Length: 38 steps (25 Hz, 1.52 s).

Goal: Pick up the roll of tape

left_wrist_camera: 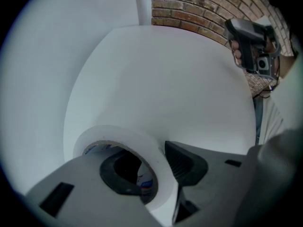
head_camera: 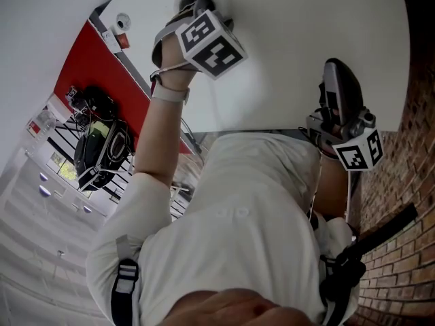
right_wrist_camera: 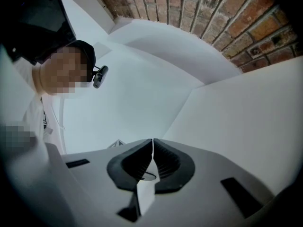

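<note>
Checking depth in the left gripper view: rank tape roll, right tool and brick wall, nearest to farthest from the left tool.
1. Tape roll, its wall between the left tool's jaws, lower left.
2. Right tool, upper right.
3. Brick wall, top, behind it.

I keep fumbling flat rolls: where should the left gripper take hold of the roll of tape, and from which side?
Probably its ring wall, from straight above. The roll of tape lies flat on the table, core hole facing up, so one jaw fits inside the hole and one outside the rim. The left gripper straddles the wall that way.
</note>
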{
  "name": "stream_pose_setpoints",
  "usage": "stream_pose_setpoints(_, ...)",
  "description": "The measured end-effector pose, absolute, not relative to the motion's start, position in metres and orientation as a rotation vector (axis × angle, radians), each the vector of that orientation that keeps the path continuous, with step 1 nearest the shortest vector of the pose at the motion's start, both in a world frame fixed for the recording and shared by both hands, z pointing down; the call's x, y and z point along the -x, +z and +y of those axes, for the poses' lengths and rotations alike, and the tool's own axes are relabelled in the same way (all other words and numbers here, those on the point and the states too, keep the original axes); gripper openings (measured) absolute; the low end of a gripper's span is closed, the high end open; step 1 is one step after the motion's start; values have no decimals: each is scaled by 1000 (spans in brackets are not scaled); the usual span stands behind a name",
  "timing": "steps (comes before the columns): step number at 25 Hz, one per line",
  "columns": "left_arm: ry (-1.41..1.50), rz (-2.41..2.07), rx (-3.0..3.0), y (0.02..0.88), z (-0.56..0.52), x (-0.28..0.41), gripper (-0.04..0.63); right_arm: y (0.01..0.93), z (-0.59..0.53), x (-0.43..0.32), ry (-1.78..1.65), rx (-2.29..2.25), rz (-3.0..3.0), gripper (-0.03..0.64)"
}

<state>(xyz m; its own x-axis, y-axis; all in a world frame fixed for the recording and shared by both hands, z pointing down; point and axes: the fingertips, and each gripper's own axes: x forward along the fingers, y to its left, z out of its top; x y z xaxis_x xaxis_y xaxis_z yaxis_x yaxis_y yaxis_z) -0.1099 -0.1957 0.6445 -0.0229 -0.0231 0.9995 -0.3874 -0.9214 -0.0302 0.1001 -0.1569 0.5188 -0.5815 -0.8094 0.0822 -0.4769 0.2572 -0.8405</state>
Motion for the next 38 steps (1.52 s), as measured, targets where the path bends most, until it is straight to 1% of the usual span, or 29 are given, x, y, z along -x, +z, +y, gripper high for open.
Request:
stream_pose_setpoints(2,2042,-411,-2008,645,-195,109,152,518,-157,-100,-1247,1177,2170,23)
stream_pose_setpoints(10,2033,-419,-2045,643,-194,109,146,512,-158,-98,-1236,1175,2190,23)
stream_pose_setpoints(17,1831,-523,-2133,616,-195,104,120,505,-158,-95,-1225,1169,2209,23)
stream_pose_setpoints(29,1641,-595,-2227,556,-172,91,118,472,-143,-85,-1176,1148,2239,23)
stream_pose_setpoints(38,1434,-652,-2300,501,-149,82,118,431,-128,-76,-1091,1124,2292,23)
